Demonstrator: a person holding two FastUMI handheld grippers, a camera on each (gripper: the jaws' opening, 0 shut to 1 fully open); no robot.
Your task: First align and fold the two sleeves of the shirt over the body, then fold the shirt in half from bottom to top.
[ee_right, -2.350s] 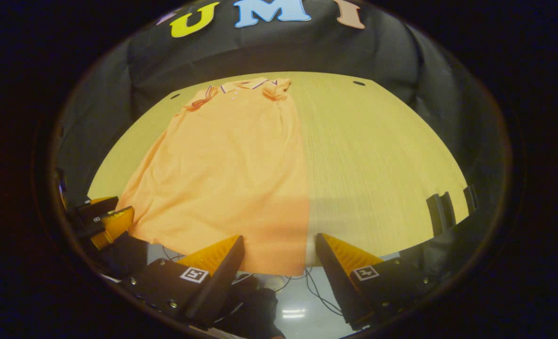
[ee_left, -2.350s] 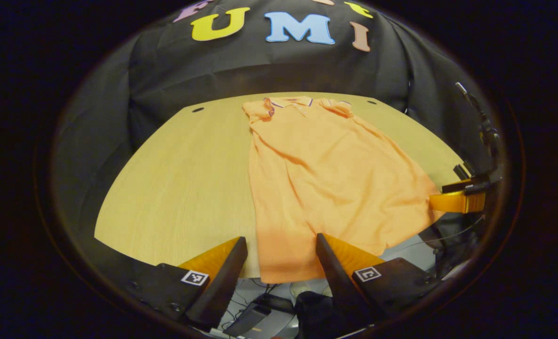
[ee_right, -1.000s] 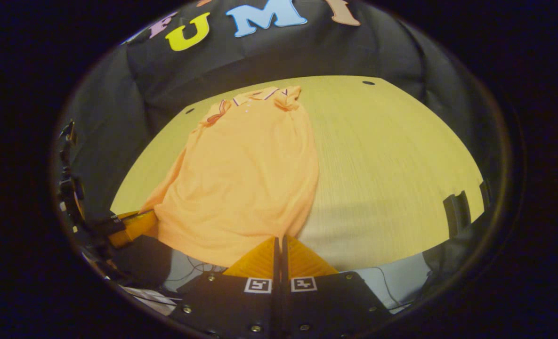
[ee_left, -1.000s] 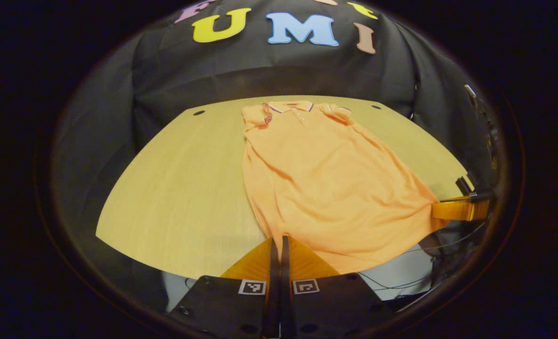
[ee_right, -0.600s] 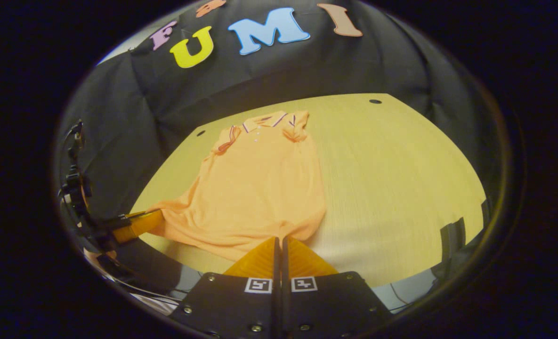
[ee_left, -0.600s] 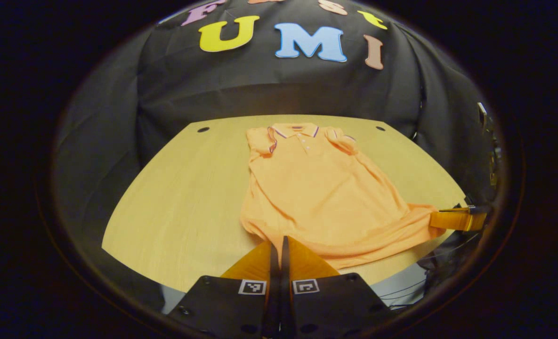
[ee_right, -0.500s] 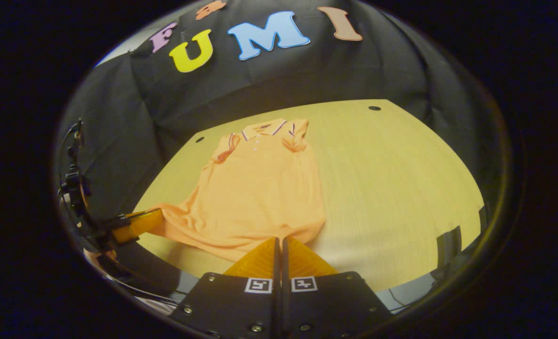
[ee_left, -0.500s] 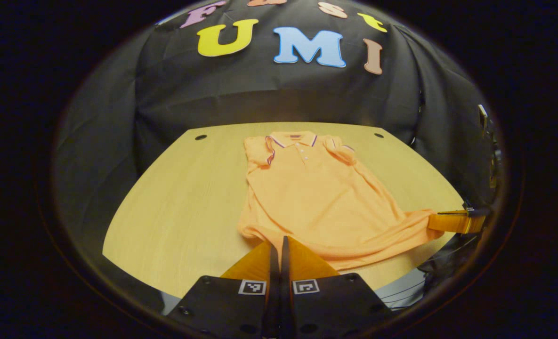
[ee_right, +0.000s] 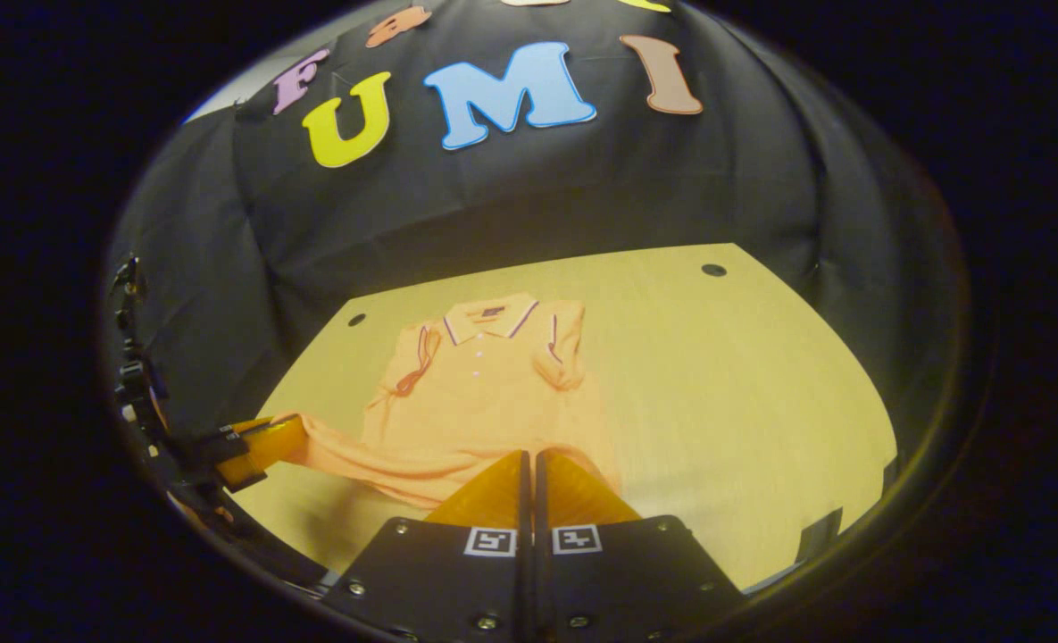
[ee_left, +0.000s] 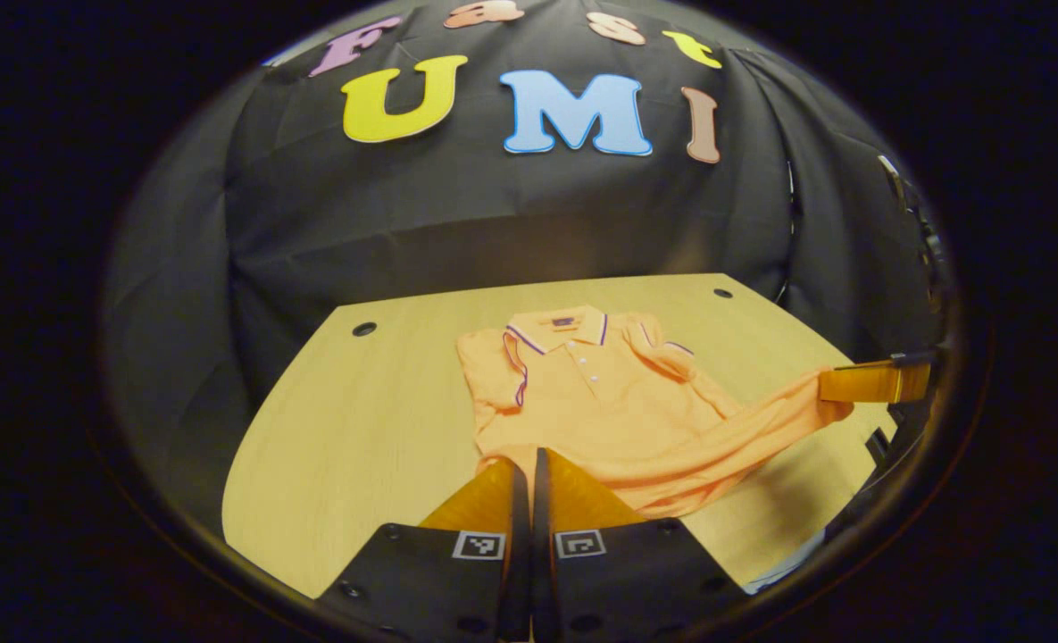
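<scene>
Right now my left gripper (ee_left: 525,464) is pinched tight on the bottom hem of the orange polo shirt (ee_left: 600,402), lifting that corner above the wooden table (ee_left: 359,429). My right gripper (ee_right: 529,469) clamps the hem's other corner, held up the same way. Both sleeves lie folded in over the body, collar (ee_right: 490,321) toward the far edge, the hem stretched between my two grippers.

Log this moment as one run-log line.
step: bottom-to-top fold | shirt: sleeves folded in, hem lifted off table | left gripper: shut on hem corner | right gripper: shut on other hem corner
</scene>
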